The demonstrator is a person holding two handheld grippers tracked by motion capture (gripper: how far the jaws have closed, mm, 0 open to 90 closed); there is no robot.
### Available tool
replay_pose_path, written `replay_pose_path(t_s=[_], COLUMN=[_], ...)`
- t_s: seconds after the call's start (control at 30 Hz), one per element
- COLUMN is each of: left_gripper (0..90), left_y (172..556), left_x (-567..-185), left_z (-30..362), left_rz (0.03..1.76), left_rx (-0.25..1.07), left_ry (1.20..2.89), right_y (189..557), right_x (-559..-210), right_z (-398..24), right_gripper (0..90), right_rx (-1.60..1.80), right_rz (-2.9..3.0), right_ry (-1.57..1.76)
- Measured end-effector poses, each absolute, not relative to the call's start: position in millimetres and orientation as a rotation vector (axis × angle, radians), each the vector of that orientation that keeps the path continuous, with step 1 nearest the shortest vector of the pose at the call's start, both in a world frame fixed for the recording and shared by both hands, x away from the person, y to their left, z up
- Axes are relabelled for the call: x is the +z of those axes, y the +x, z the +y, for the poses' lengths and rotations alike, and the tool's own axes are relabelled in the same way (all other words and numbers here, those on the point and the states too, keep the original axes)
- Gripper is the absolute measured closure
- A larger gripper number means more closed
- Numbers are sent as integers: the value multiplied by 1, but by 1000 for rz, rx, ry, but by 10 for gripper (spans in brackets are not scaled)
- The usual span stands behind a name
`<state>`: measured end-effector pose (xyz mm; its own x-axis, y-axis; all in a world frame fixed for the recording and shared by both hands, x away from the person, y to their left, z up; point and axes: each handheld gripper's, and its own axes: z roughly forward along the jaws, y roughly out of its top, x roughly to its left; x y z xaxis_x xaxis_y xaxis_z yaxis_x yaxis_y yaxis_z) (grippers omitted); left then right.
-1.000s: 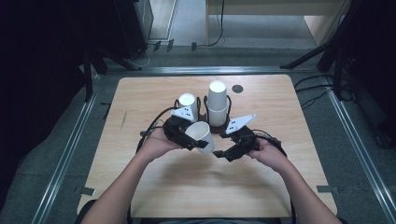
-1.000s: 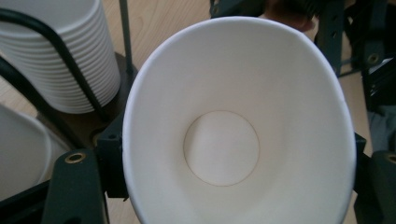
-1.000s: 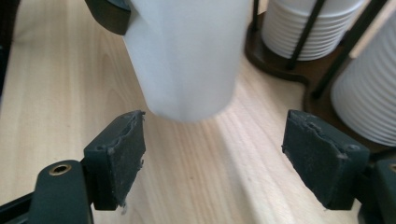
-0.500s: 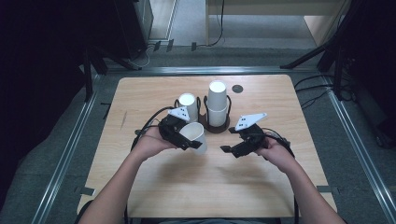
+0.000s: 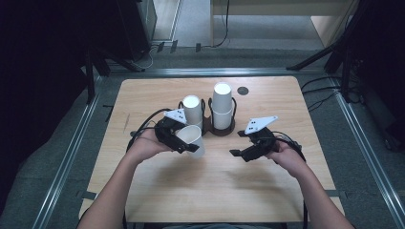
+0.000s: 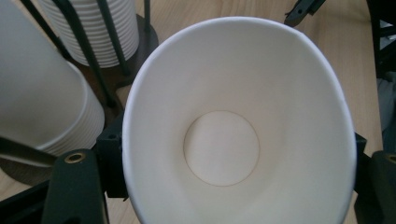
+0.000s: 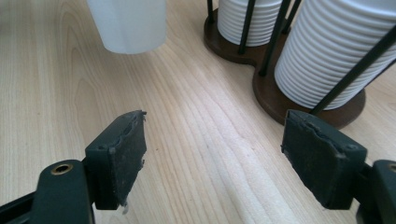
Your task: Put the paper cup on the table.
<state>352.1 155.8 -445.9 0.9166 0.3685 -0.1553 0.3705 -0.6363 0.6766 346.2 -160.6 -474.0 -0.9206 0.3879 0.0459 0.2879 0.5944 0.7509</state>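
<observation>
My left gripper [image 5: 187, 142] is shut on a white paper cup [image 5: 192, 138] and holds it tilted above the table, left of centre. In the left gripper view the cup [image 6: 233, 70] faces the camera mouth first, squeezed slightly oval between the two jaws. My right gripper [image 5: 237, 153] stands open and holds nothing, to the right of the cup and apart from it. In the right gripper view its pads [image 7: 119, 149] are wide apart over bare wood, with the held cup [image 7: 128, 23] at the top.
Two stacks of upside-down white cups [image 5: 192, 109] [image 5: 222, 102] stand in a wire holder with a brown base [image 5: 223, 130] behind both grippers. A small black disc [image 5: 243, 90] lies at the back of the wooden table [image 5: 215, 191]. Cables trail from both grippers.
The two hands have drawn apart. The left gripper carried the cup a little to the left, and the right gripper moved right, away from the cup.
</observation>
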Motion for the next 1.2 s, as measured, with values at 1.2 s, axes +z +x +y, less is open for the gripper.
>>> replay_pose_path(t_s=[1.2], left_gripper=[246], left_y=[356], left_x=[-452], left_z=[231], left_rz=[755], left_rx=[125], left_ry=[2303], right_y=[362], right_x=[-474], right_z=[-174], right_gripper=[221], right_rx=[1227], right_rz=[2670], right_ry=[637])
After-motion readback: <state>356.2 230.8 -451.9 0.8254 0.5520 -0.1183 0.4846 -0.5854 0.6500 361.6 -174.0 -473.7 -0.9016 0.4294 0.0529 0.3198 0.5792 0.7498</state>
